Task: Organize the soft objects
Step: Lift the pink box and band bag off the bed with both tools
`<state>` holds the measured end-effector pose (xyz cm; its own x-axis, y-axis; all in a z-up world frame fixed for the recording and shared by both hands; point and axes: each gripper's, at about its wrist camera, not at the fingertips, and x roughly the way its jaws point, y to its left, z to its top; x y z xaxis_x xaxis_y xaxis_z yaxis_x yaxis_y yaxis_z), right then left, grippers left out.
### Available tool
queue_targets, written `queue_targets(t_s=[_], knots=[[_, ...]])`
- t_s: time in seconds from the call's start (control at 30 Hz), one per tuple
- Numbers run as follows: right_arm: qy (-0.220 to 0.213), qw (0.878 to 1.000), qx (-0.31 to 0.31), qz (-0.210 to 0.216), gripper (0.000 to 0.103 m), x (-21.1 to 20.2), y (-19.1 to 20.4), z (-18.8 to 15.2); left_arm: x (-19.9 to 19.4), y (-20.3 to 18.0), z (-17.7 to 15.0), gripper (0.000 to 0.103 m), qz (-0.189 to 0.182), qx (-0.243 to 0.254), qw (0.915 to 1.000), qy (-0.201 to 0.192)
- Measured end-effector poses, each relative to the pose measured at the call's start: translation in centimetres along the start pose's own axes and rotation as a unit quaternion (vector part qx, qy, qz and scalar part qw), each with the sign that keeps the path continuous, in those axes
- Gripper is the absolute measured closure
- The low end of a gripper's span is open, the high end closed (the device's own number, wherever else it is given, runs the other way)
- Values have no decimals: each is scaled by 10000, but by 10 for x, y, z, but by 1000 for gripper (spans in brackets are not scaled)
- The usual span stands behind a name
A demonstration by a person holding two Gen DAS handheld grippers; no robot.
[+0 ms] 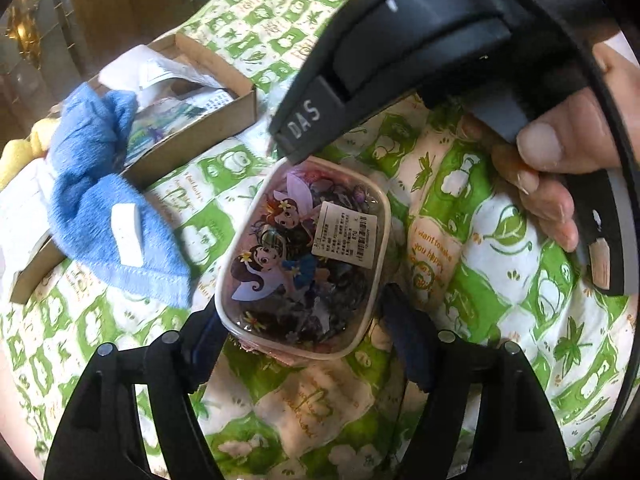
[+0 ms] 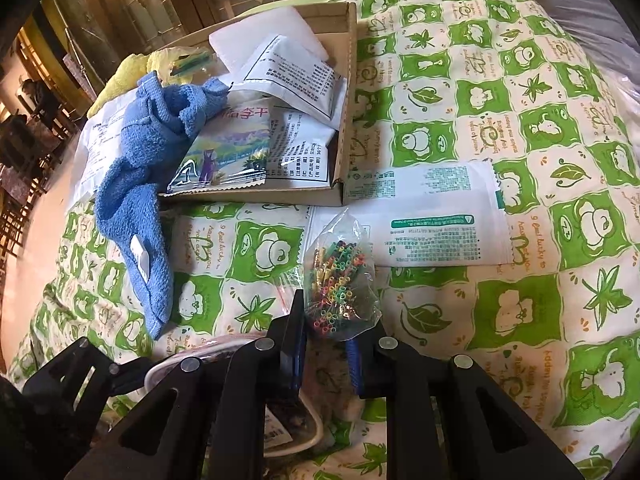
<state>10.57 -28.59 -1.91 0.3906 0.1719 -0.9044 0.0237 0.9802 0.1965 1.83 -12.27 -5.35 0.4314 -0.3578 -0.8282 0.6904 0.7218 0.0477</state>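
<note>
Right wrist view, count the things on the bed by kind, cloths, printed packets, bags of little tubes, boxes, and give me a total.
Cloths: 2, blue towel and yellow cloth.
Printed packets: 5, four at the cardboard box, one white-and-green packet beside it.
Bags of coloured tubes: 1, in the right gripper.
Boxes: 1.
Total: 9.

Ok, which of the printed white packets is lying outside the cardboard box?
The white packet with green print, flat on the green-patterned quilt just past the cardboard box corner. The black-printed packets all sit inside the box.
</note>
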Motion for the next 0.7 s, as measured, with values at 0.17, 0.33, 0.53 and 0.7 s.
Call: queue_targets(t_s=[0.17,0.33,0.53,0.7], knots=[[-115,9998,-47,-123,86,-4,4,-2,-12,11,-10,32,49,-322,9995,3],[-281,9990,-175,-306,86,-10,12,-5,-26,37,-14,32,59,-898,9958,-179],[-456,9971,-284,-543,86,-18,19,-8,-40,54,-21,32,137,-1210,9916,-438],[-696,9922,-545,-881,86,-28,34,-13,-56,62,-25,32,213,-1293,9897,-569]])
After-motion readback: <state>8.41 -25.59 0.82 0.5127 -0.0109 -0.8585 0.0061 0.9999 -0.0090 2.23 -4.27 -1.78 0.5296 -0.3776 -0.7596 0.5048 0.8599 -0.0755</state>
